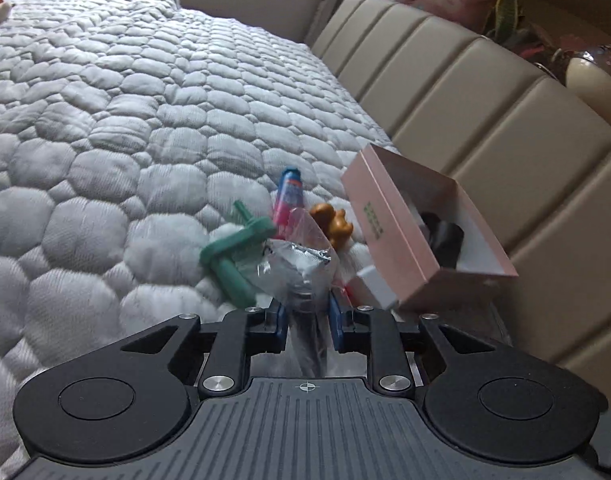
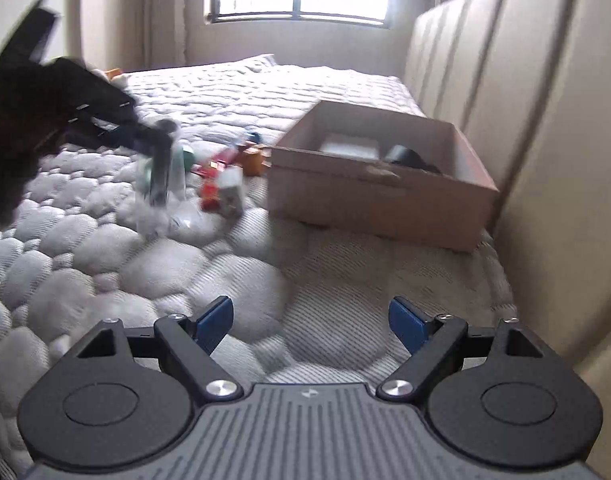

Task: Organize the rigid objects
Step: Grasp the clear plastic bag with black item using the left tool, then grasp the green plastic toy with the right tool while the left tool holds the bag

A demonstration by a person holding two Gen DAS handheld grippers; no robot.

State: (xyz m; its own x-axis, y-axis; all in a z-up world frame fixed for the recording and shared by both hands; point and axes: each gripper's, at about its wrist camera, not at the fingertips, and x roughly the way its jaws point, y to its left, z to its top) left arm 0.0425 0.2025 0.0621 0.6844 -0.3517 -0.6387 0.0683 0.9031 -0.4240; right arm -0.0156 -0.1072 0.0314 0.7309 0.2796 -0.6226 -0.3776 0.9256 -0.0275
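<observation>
Gripping a clear crinkly bag (image 1: 295,270) with something silvery and dark inside, the left gripper (image 1: 307,314) has its blue pads pinched together on it, the bag hanging off the tips over the quilted bed (image 1: 105,140). That hold is the weak point — the pads seem to have film rather than the hard thing within, so the load could slide down inside the plastic, swing, or slip free on the way to the pink box (image 1: 389,216). The box sits open against the padded headboard (image 1: 485,112), already holding a dark item and something white, and its near wall is a thin card edge; a dangling bag could catch there and tip or shove the box. Just under the bag lie a green plastic piece (image 1: 225,248), a blue and pink tube (image 1: 291,190), a small orange-brown figure (image 1: 331,222) and a white carton (image 1: 375,284), all crowded close to one another, so a low sweep could drag one along or scatter them. The right gripper (image 2: 311,322) hangs with its jaws wide apart and nothing between them, low over bare quilt near the box — out of the way for now, though it could cross the left one's path if both head for the box together. From the right view the bag is blurred, so I can't tell how firmly it's caught.
</observation>
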